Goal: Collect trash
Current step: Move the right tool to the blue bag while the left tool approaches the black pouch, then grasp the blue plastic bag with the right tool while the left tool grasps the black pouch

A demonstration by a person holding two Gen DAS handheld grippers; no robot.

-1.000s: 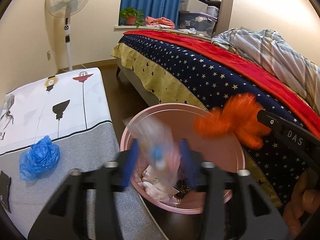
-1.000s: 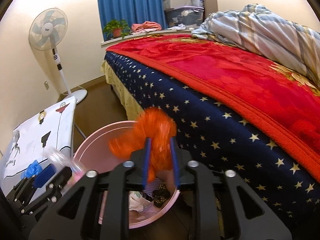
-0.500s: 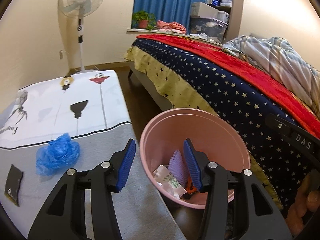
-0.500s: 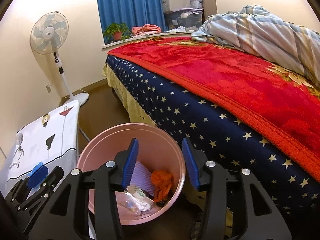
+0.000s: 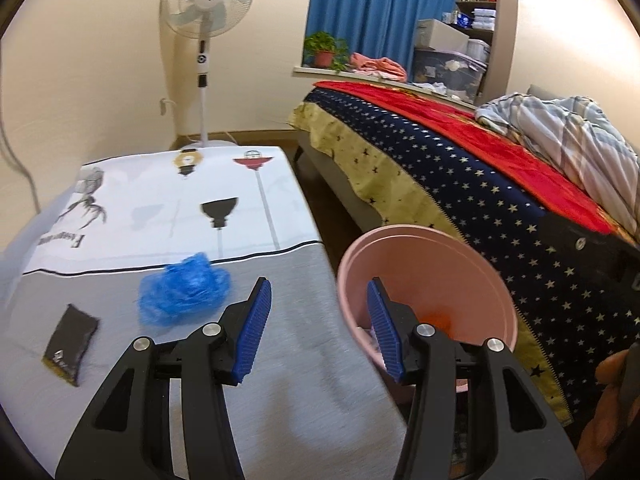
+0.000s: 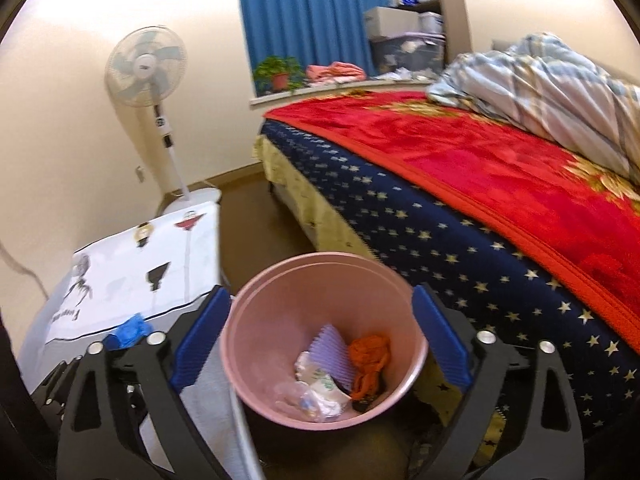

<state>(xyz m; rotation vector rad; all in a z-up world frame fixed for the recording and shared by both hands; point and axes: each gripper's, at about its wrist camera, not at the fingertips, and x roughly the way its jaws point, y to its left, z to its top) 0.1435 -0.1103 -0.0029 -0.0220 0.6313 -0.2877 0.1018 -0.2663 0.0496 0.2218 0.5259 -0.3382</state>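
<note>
Orange wad and clear wrapper now lie dropped in the pink bin, left gripper half-spread and empty, right gripper jaws opening, empty; blue bag and black packet remain on the table.

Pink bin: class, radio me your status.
Left tool open, empty. Right tool opening, empty. Pink bin holds orange scrap. Blue wad, black packet remain.

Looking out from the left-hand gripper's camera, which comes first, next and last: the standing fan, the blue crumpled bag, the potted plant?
1. Blue crumpled bag, on the table just ahead of the left gripper, slightly left.
2. Standing fan, past the table's far end.
3. Potted plant, on the sill, back right.
</note>
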